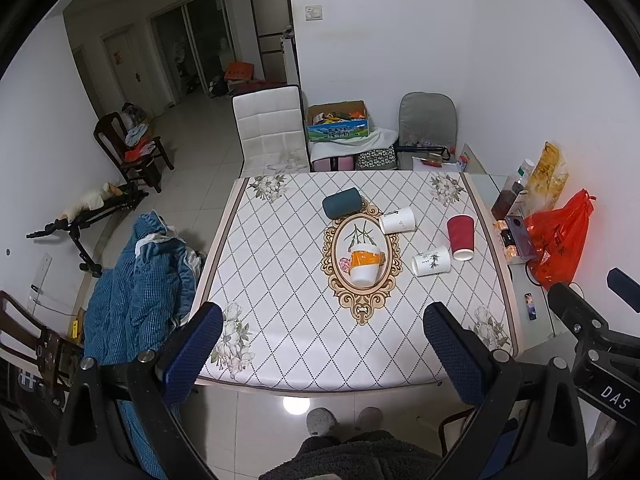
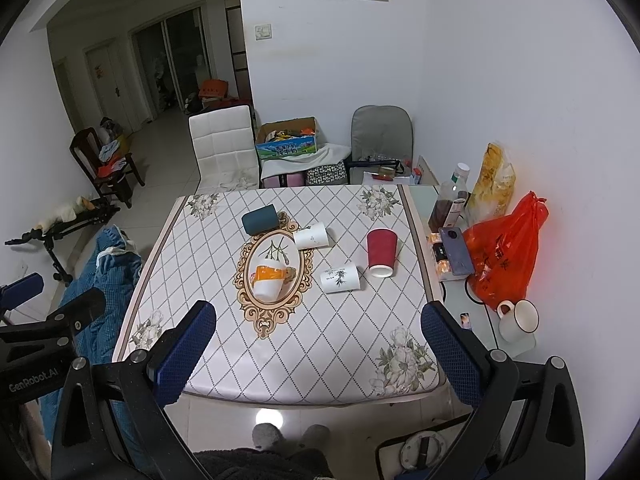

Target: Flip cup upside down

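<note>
left wrist view: left claw [image 1: 322,354] wide open, holding nothing, hanging over the near edge of the counter [image 1: 280,280]. right wrist view: right claw [image 2: 318,346] also spread wide, empty, over the near edge.

five cups on the counter, all clear of both claws. orange cup [image 1: 363,265] lies on its side at the counter's middle, on the oval print, white end toward the near edge. teal cup [image 1: 342,202] on its side near the far edge, just beyond the oval. white cup [image 1: 397,220] on its side right of the teal one, close to it but apart. leaf cup [image 1: 431,261] on its side, toward the right edge, just beside the red cup. red cup [image 1: 461,237] nearest the right edge, tilted look, pale end toward the near edge; cannot tell whether it stands inverted or lies down.

same layout in right wrist view: orange cup [image 2: 270,278], teal cup [image 2: 260,219], white cup [image 2: 311,235], leaf cup [image 2: 340,278], red cup [image 2: 382,253].

past the right edge: orange bag [image 2: 506,256], phone [image 2: 456,250], bottle [image 2: 450,200], mug [image 2: 518,318] by the near right corner. white chair [image 1: 268,132] at the far edge. blue quilt [image 1: 136,280] off the left edge.
</note>
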`<state>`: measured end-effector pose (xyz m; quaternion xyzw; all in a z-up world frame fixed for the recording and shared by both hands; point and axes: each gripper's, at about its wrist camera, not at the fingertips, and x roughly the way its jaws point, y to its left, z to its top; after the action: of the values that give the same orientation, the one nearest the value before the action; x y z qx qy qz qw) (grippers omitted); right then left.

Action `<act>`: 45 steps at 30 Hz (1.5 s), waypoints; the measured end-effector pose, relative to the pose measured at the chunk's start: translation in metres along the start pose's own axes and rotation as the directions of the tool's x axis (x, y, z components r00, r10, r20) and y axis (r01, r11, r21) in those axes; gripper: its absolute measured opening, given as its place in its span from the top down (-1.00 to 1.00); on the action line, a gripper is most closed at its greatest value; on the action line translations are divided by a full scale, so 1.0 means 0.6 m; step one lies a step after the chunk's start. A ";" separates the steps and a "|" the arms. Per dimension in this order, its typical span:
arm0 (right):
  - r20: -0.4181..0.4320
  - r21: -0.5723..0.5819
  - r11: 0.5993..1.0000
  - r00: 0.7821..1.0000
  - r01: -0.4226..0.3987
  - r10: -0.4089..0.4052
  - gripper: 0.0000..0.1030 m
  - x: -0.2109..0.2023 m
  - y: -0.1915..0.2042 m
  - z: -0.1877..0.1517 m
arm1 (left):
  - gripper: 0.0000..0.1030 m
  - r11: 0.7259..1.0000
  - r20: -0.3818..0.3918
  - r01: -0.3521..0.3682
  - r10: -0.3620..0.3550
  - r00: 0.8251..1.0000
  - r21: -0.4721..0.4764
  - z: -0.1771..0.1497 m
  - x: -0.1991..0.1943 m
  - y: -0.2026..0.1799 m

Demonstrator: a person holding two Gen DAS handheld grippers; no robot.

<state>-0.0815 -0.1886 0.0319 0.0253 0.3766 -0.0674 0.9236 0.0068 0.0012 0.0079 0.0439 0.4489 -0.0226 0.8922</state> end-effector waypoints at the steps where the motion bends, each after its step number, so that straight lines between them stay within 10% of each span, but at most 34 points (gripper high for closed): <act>1: 0.000 0.002 1.000 1.000 -0.001 0.001 -1.00 0.000 -0.001 0.000 | -1.00 1.000 0.000 0.000 0.000 1.000 0.000 0.000 -0.001 -0.001; 45: 0.020 0.012 1.000 1.000 0.004 -0.004 -1.00 -0.025 -0.024 -0.021 | -1.00 1.000 0.017 0.001 -0.001 1.000 -0.004 -0.003 -0.018 -0.006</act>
<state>-0.1028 -0.2001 0.0336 0.0294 0.3670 -0.0716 0.9270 -0.0015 -0.0019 0.0153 0.0418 0.4414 -0.0224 0.8961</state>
